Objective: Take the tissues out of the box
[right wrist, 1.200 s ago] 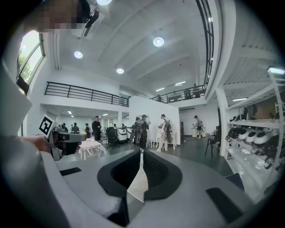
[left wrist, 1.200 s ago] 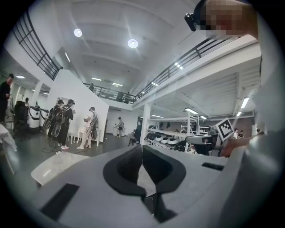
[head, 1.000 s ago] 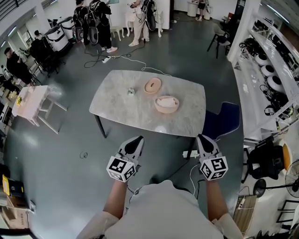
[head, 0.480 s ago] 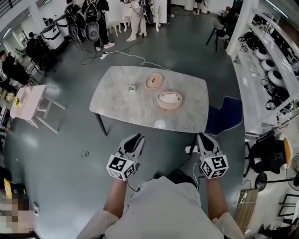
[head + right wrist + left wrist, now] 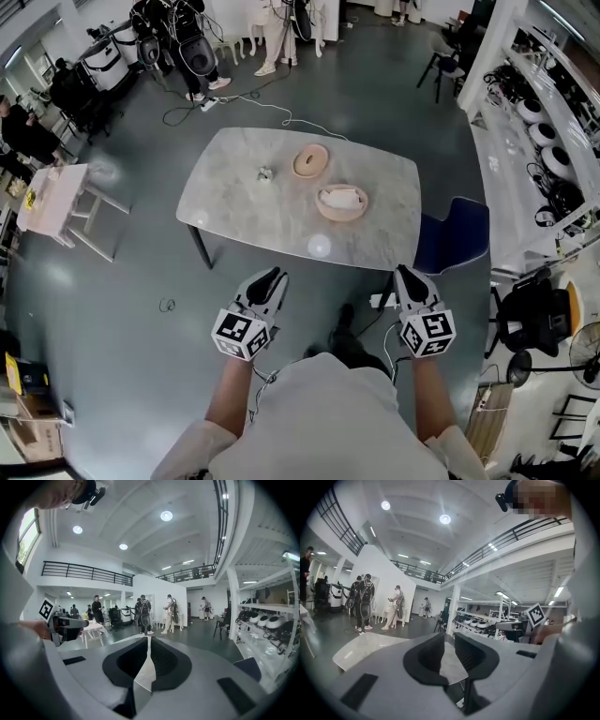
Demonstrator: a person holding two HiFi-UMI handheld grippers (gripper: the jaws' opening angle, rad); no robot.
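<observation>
The box (image 5: 342, 202), a round tan container with white tissues (image 5: 341, 197) showing in its open top, stands on the right half of the grey table (image 5: 234, 211). A second round tan piece (image 5: 310, 161), possibly its lid, lies beyond it and to the left, apart from it. A small object (image 5: 265, 174) that we cannot identify lies further left. A blue chair (image 5: 455, 234) stands off the table's right corner. We hold both grippers short of the table's near edge, well apart from the box. The box lies ahead of us, between the two lines of approach, and a little nearer the right gripper (image 5: 405, 273) than the left gripper (image 5: 270, 277). The box is round, so it offers no long axis to align with. The jaws of the left gripper have just been opening and stand apart with nothing between them. The jaws of the right gripper meet at the tips and hold nothing. We judge that the coming move is a forward reach over the near edge; the right gripper is slightly better placed, while the left is already open for a pinch.
</observation>
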